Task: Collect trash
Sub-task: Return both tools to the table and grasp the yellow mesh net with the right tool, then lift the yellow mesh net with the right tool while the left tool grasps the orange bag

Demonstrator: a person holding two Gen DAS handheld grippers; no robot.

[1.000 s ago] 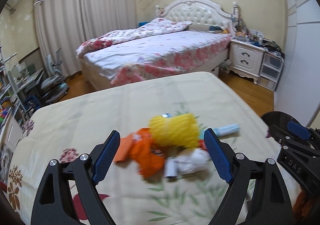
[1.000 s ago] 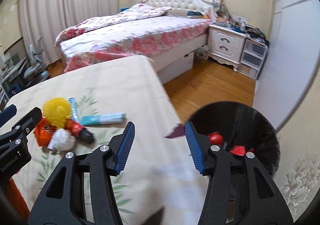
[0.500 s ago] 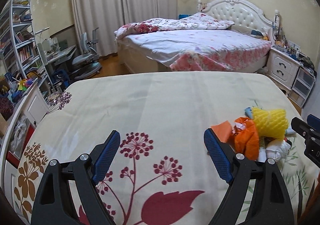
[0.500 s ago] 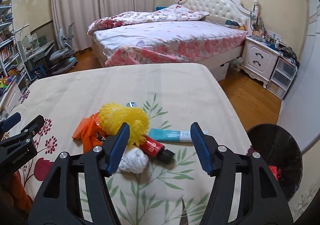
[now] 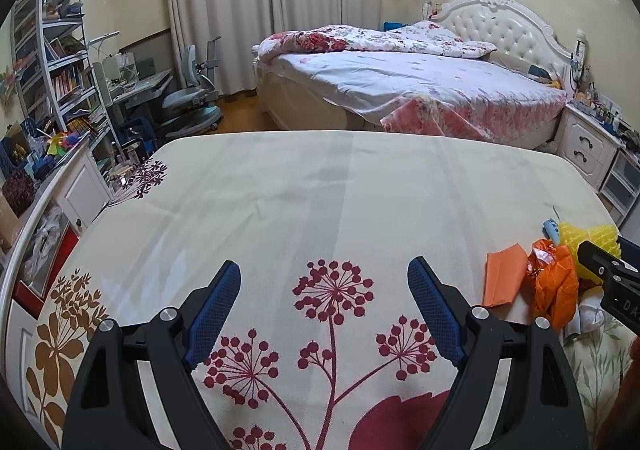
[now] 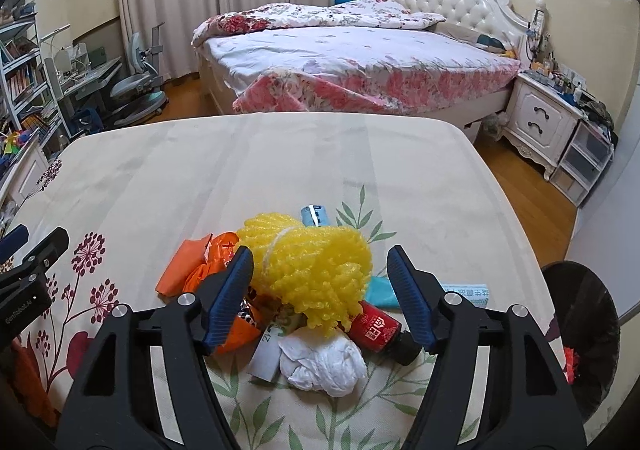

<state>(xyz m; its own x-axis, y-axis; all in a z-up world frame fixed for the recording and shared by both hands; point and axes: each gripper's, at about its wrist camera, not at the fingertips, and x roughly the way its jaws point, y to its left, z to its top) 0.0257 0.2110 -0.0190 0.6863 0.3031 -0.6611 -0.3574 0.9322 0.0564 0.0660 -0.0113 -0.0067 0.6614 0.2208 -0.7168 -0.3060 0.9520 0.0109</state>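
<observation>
On floral tablecloth (image 6: 280, 154) — trash pile (image 6: 304, 282); bed (image 6: 360, 62) behind; both grippers' fingers spread, empty.

Left gripper (image 5: 324, 306): two black, matte plastic fingers, each a hollow triangular frame with an open cut-out. Inner faces carry blue pads (image 5: 216, 306) with a fine dotted grip texture. Two round silver screw heads sit on each finger, behind the pad.

Right gripper (image 6: 320, 290): same build, with black angular frame, blue textured pads (image 6: 408, 294) and paired silver screws on each finger.

Markings: white lettering, partly readable as "DA", on the black body of the right gripper (image 5: 612, 282) seen from the left wrist; small white text on the black body of the left gripper (image 6: 24, 290) seen from the right wrist, too small to read surely.
</observation>
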